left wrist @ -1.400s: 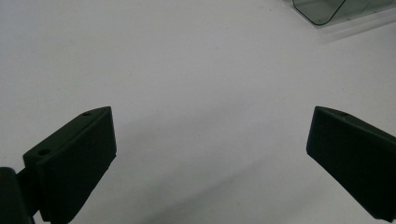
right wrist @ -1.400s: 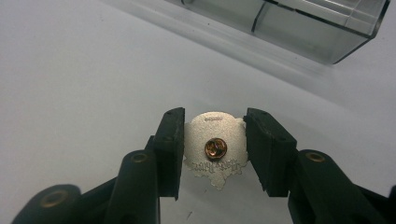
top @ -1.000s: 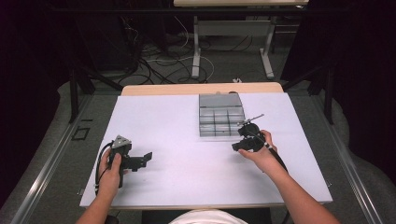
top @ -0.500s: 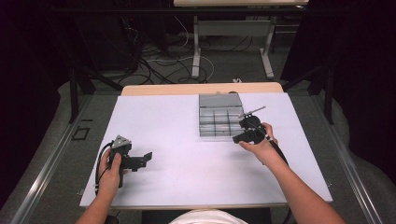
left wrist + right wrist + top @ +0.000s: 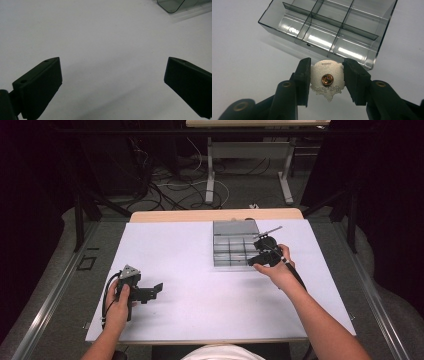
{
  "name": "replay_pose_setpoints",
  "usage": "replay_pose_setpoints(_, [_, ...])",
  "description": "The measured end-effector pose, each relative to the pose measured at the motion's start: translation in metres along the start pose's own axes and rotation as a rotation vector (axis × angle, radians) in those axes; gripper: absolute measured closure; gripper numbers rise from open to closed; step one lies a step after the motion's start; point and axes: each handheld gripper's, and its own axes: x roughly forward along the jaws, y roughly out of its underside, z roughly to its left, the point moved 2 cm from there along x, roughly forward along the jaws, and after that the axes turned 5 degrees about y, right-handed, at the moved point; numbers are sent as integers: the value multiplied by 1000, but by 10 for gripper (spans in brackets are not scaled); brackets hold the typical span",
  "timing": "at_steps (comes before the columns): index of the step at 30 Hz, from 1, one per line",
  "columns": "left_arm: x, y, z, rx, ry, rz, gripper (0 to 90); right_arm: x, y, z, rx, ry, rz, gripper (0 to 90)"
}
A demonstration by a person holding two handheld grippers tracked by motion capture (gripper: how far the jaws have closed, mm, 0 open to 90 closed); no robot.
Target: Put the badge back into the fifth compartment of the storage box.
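My right gripper (image 5: 326, 80) is shut on a small silvery pin badge (image 5: 327, 79), seen from its back with a copper clasp in the middle. It hangs just above the near edge of a clear grey compartment box (image 5: 329, 27), whose cells look empty. From the high view, the right gripper (image 5: 257, 257) sits at the box's (image 5: 235, 245) right front corner. My left gripper (image 5: 155, 289) rests low at the table's front left, its jaws wide apart. In the left gripper view the left gripper (image 5: 112, 77) has only white tabletop between its jaws.
A white mat (image 5: 200, 285) covers the table. The box's open lid (image 5: 235, 227) lies flat behind it. A corner of the box (image 5: 175, 5) shows at the far top right of the left gripper view. Cables and table legs lie on the floor beyond the table.
My right hand has lifted slightly and moved toward the box's front right corner with the badge held. The left hand has stayed in place.
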Motion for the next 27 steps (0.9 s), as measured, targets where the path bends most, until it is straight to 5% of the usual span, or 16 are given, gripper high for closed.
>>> replay_pose_setpoints(27, [-1,0,1,1,10,16,18,20,-14,-1,17,-6,-26,580])
